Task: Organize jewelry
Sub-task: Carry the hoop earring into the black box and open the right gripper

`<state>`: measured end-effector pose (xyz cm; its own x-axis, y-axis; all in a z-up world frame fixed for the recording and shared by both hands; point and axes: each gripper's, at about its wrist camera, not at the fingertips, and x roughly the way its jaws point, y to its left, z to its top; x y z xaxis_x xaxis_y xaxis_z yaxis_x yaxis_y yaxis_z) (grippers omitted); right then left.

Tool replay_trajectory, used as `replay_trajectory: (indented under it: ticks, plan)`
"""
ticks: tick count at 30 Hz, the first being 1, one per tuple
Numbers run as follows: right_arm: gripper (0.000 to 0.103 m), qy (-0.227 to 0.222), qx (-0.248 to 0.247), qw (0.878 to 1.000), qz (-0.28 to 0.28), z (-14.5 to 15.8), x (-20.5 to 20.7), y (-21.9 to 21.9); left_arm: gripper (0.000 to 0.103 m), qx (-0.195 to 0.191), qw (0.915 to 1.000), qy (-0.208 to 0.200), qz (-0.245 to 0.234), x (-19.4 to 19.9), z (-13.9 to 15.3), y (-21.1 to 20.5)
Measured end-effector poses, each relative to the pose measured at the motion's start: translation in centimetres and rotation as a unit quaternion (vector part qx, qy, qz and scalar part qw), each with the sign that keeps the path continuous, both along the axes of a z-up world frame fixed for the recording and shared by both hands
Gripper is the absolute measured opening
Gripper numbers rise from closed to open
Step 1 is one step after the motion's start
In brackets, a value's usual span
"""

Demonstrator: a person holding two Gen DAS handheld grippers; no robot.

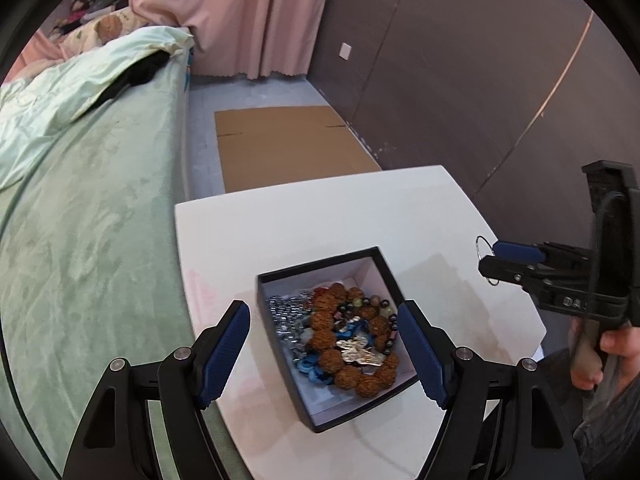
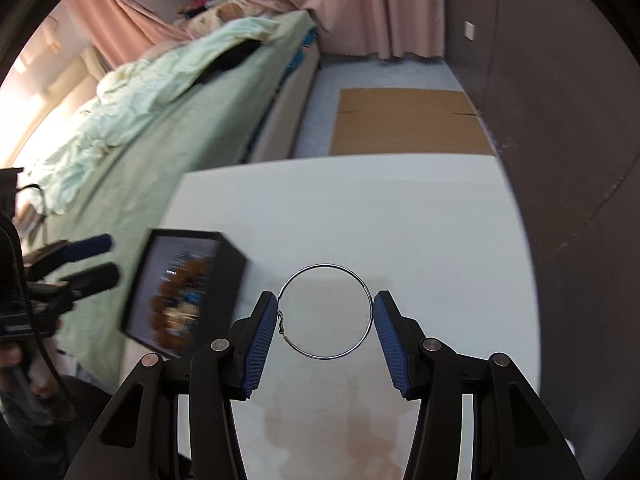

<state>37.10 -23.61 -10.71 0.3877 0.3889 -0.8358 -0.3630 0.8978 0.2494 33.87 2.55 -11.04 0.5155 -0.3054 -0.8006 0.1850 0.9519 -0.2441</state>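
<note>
So we've got hoop (image 2: 326, 311) pinched in right hand-held gripper (image 2: 326, 312), left hand-held gripper (image 1: 324, 350) spread wide over box (image 1: 320, 276); next, drop hoop in.

hoop (image 2: 326, 311): thin bright metal wire, polished
gripper pads (image 1: 224, 354): blue, finely ribbed, matt
gripper arms (image 2: 208, 392): black matt plastic with small metal pins
box (image 1: 280, 364): dark matt card walls, pale smooth lining
beads (image 1: 348, 374): brown, rough and knobbly
table (image 2: 400, 220): white, smooth, faint sheen
bedcover (image 1: 80, 240): green soft cloth
floor sheet (image 1: 288, 144): brown matt cardboard
</note>
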Motion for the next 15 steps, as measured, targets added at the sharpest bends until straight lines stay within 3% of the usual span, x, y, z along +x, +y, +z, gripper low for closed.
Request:
replay_trajectory:
  ticks: [7,15]
  plan:
    - [0.051,-0.008,0.034,0.999,0.035,0.2,-0.6,4.3,0.087,0.010,0.9997,-0.010,0.019,-0.8,-0.4,2.5]
    - [0.051,0.007,0.076,0.995,0.067,0.2,-0.4,8.0,0.091,-0.022,0.9983,-0.013,0.052,-1.2,-0.6,5.8]
